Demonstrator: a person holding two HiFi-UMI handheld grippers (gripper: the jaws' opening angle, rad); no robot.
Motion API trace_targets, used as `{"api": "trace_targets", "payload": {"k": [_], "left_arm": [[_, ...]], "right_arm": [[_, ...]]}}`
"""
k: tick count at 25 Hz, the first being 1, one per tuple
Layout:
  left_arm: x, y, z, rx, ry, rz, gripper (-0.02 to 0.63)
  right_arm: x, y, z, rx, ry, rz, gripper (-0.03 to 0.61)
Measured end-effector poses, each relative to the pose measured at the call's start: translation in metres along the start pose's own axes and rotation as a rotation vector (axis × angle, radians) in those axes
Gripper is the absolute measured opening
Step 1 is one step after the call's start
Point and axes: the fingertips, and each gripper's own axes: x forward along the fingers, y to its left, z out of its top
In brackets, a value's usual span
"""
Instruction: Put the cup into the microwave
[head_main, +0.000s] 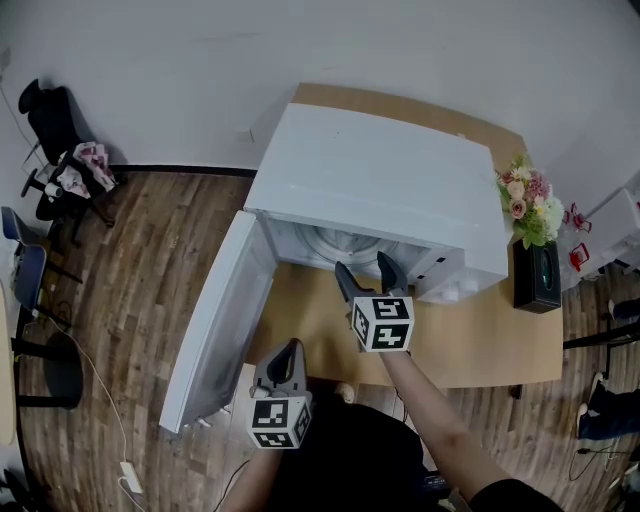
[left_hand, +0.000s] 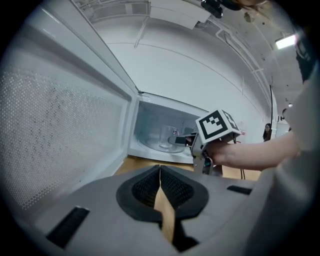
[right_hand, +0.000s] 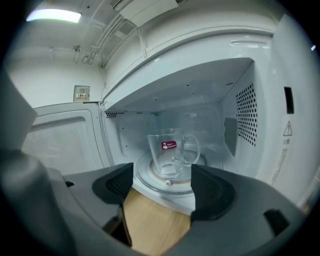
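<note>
1. Right gripper view: the clear glass cup (right_hand: 170, 154) has a small red label, and its handle is turned to the right. It stands upright on the glass turntable (right_hand: 145, 176) inside the white microwave (right_hand: 280, 125).
2. The right tool (right_hand: 162, 172) is released. Its two dark jaws stand wide apart and empty, just in front of the oven's opening. The cup sits beyond them, untouched.
3. In the head view, the right tool reaches over the wooden tabletop (head_main: 480, 345) to the mouth of the oven. The microwave door (head_main: 215, 320) is swung fully open to the left.
4. In the left gripper view, the left tool (left_hand: 160, 172) is clenched, its jaws meeting along a thin seam and empty. It hangs low near the inner face of the open door, well back from the oven cavity.
5. A bunch of pink and white flowers (head_main: 528, 205) and a black box (head_main: 538, 275) stand on the tabletop, just right of the microwave.
</note>
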Motion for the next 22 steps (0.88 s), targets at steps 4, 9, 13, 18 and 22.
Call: {"api": "trace_targets", "payload": {"k": [4,9,13,18,22], "left_arm": [[-0.002,-0.001,0.003,0.009,-0.004,-0.001,0.006],[-0.005,-0.004,0.005,0.013,-0.008,-0.004,0.006],[-0.006,-0.007,0.009,0.023,-0.013,-0.013,0.006],[-0.006,-0.013,0.016,0.030,-0.028,-0.029,0.006],[-0.007,-0.017,0.022,0.037,-0.040,-0.042,0.006]], "right_arm": [[-0.009,0.001,-0.002,0.014,0.009,0.002,0.344],[-0.023,0.000,0.000,0.023,0.003,-0.011,0.308],[-0.039,0.002,0.005,0.036,-0.002,-0.003,0.239],[-0.066,0.003,0.016,0.062,-0.030,0.007,0.183],[-0.085,0.002,0.018,0.070,-0.027,0.014,0.152]]}}
